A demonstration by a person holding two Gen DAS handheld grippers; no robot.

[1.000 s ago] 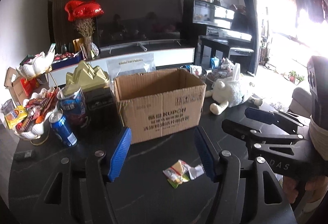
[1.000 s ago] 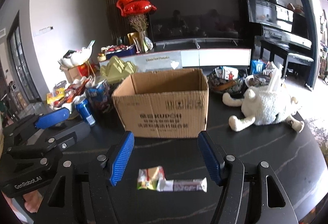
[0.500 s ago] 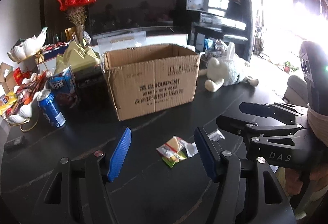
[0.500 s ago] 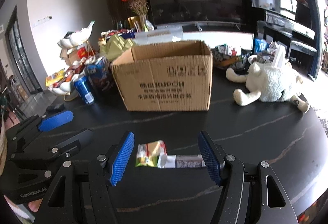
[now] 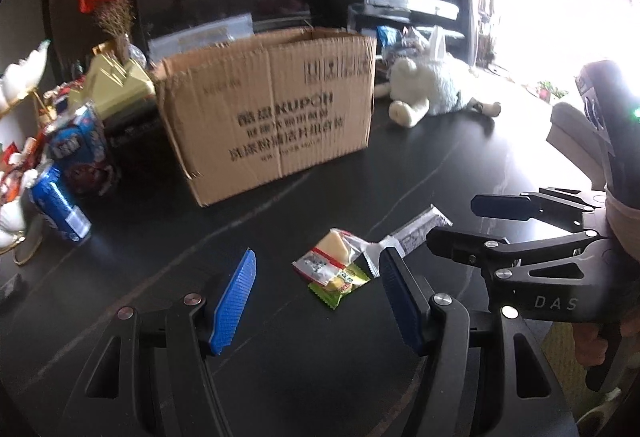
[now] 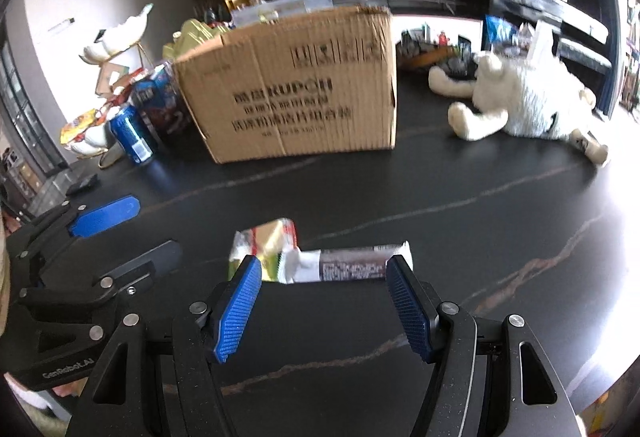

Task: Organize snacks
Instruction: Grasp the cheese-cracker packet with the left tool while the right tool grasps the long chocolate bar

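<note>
On cardboard box [image 5: 276,109]: "KUPOH".

My pads [image 5: 236,301] are ribbed blue on black frames; the table [image 5: 304,365] is black with thin pale veins; the box [image 5: 276,109] at its far edge is plain brown with dark print. The small packet [image 5: 332,265] is white, red and yellow-green — the long wrapper [image 6: 352,265] white with a dark band; the plush toy [image 6: 524,101] is white.

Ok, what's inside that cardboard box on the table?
Cannot tell. The cardboard box is open at the top, but both views see only its outer walls; the inside is hidden. Behind its rim a clear plastic package shows, apparently beyond the box.
</note>
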